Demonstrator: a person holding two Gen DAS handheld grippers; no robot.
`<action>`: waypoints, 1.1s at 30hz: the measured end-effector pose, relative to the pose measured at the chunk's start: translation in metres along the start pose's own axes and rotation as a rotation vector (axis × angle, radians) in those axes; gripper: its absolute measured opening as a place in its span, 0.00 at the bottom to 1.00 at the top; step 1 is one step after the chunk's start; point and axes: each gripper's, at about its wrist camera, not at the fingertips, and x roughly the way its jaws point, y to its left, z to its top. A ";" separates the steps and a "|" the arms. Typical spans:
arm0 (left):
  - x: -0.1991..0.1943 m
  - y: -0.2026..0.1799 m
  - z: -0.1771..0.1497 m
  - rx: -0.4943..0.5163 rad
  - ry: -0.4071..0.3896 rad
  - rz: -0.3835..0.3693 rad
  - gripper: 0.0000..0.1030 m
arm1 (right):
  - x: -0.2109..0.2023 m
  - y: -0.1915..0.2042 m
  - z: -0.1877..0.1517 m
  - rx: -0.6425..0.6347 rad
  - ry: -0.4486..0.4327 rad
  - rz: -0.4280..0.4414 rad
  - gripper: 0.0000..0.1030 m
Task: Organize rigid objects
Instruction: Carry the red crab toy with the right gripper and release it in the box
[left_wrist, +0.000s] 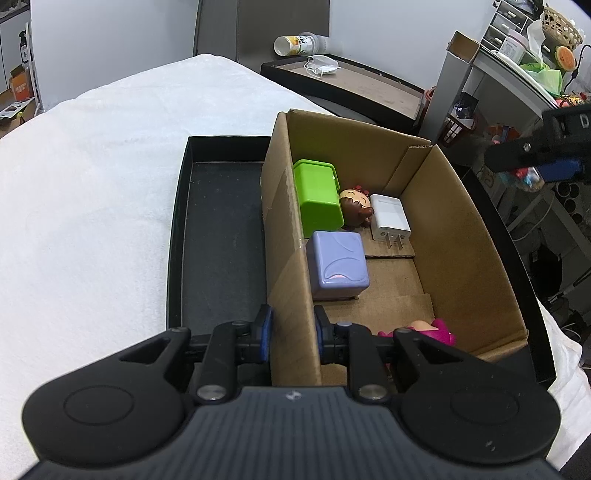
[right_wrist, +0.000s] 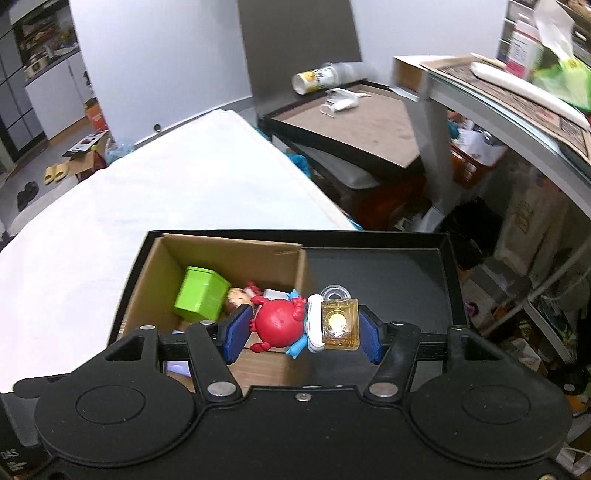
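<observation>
The red round toy (right_wrist: 277, 325) with its amber padlock charm (right_wrist: 339, 324) is lying crosswise between the blue pads of the right gripper (right_wrist: 303, 330), its long axis running from 9 o'clock to 3 o'clock in the right wrist view — the jaws are pinching it end to end, red body on one pad, padlock on the other. It is hanging above the near right wall of the cardboard box (right_wrist: 284, 258), whose open floor sits toward 10 o'clock, inside the black tray (right_wrist: 388, 266). I judge the drop turns on carrying the toy that way, clear of the wall. Inside, the green box (left_wrist: 319, 195), purple cube (left_wrist: 338, 266), doll head (left_wrist: 356, 206) and white charger (left_wrist: 390, 218) are crowding the far left — free floor lies nearer, at 5 o'clock of the charger. The left gripper (left_wrist: 293, 332) is steadying things, its jaws pressed together on the box's left wall.
</observation>
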 end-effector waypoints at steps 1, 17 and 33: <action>0.000 0.000 0.000 0.000 0.000 0.000 0.20 | 0.000 0.004 0.001 -0.006 -0.001 0.006 0.57; 0.000 0.003 0.000 -0.011 0.000 -0.009 0.20 | 0.014 0.043 -0.001 -0.075 0.032 0.048 0.57; 0.001 0.002 0.002 0.005 0.004 -0.008 0.22 | 0.001 0.028 -0.015 -0.022 0.019 0.028 0.75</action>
